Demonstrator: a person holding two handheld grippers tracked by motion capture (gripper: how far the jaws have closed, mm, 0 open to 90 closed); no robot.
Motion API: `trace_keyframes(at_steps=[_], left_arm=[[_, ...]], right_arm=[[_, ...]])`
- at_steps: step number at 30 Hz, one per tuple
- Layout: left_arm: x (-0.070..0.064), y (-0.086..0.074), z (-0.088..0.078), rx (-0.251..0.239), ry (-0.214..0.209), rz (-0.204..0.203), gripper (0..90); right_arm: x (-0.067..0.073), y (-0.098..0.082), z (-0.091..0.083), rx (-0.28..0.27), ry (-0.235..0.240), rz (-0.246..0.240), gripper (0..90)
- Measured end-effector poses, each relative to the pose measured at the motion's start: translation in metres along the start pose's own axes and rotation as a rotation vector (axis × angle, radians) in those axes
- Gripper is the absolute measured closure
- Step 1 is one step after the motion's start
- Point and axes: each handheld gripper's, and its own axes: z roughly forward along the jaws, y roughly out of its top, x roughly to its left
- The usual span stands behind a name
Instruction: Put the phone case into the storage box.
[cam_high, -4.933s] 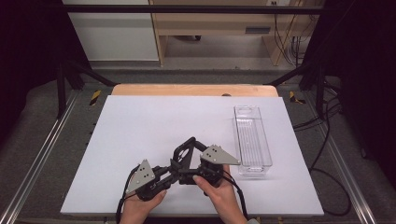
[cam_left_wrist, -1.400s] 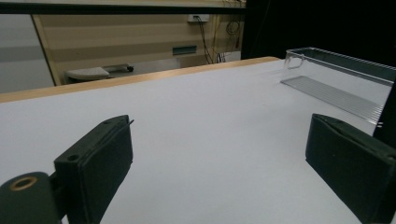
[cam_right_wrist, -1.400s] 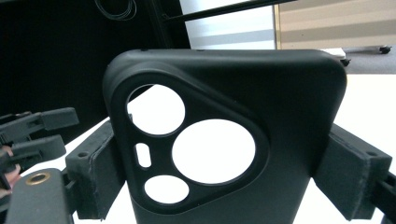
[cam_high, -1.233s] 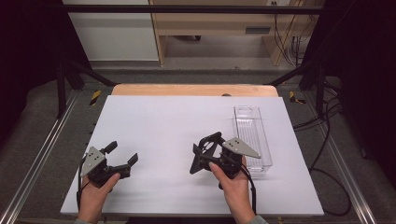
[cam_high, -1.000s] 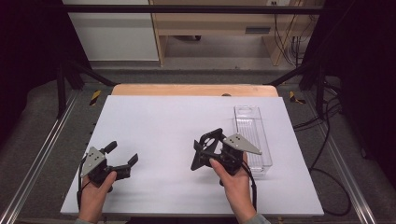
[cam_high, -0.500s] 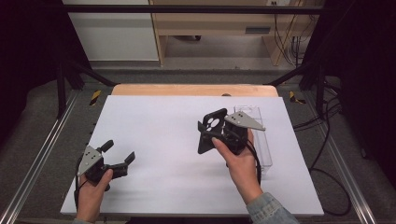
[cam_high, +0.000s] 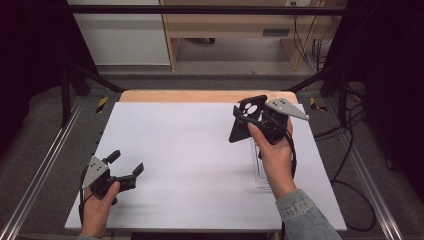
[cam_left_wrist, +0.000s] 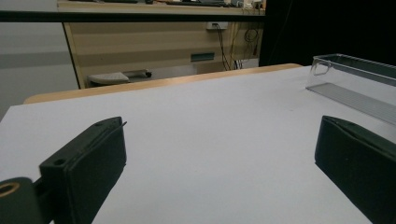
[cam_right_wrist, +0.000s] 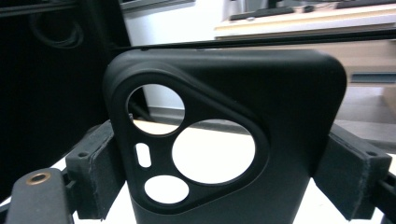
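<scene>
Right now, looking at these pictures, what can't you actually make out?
- Phone case, right gripper view: its lower end is cut off by the bottom edge.
- Clear tray, high view: the right hand and right tongs cover most of it.
- Tray, left gripper view: its far part runs off the right edge.
- Left tongs, left gripper view: both tips are cut off at the bottom corners.

Phone case (cam_right_wrist: 224, 140): you'll find no brand or lettering on it.
Clear tray (cam_left_wrist: 359, 79): no label (nothing readable anywhere on your table (cam_high: 190, 150)).
</scene>
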Motion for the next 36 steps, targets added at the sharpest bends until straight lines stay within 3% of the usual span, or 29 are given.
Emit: trace_keyframes(at_steps=[5, 8, 13, 16, 17, 28, 31, 36], left_arm=[[-0.001, -0.001, 0.000, 0.008, 0.016, -0.006, 1.9], [-0.003, -0.001, 0.002, 0.003, 0.008, -0.040, 1.8], [-0.003, -0.001, 0.003, -0.003, -0.005, -0.045, 1.9], [-0.002, 0.000, 0.003, -0.001, -0.009, -0.043, 1.9], [-0.002, 0.000, 0.003, -0.006, -0.009, -0.060, 1.9], [-0.002, 0.000, 0.002, -0.004, -0.011, -0.045, 2.0], [0.001, -0.003, 0.000, -0.015, -0.004, -0.067, 2.1], [0.004, -0.002, -0.001, -0.017, -0.002, -0.076, 2.3]], right_arm=[[-0.022, 0.011, 0.006, 0.008, -0.073, -0.014, 13.7], [-0.034, 0.012, 0.008, 0.007, -0.116, -0.030, 13.7], [-0.050, 0.011, 0.014, 0.000, -0.154, -0.039, 13.6], [-0.054, 0.010, 0.015, -0.009, -0.165, -0.031, 13.6], [-0.055, 0.009, 0.014, -0.013, -0.167, -0.031, 13.6], [-0.065, 0.009, 0.020, 0.001, -0.199, -0.026, 13.6], [-0.071, 0.009, 0.025, 0.006, -0.209, -0.008, 13.5], [-0.071, 0.011, 0.032, 0.010, -0.229, -0.024, 13.5]])
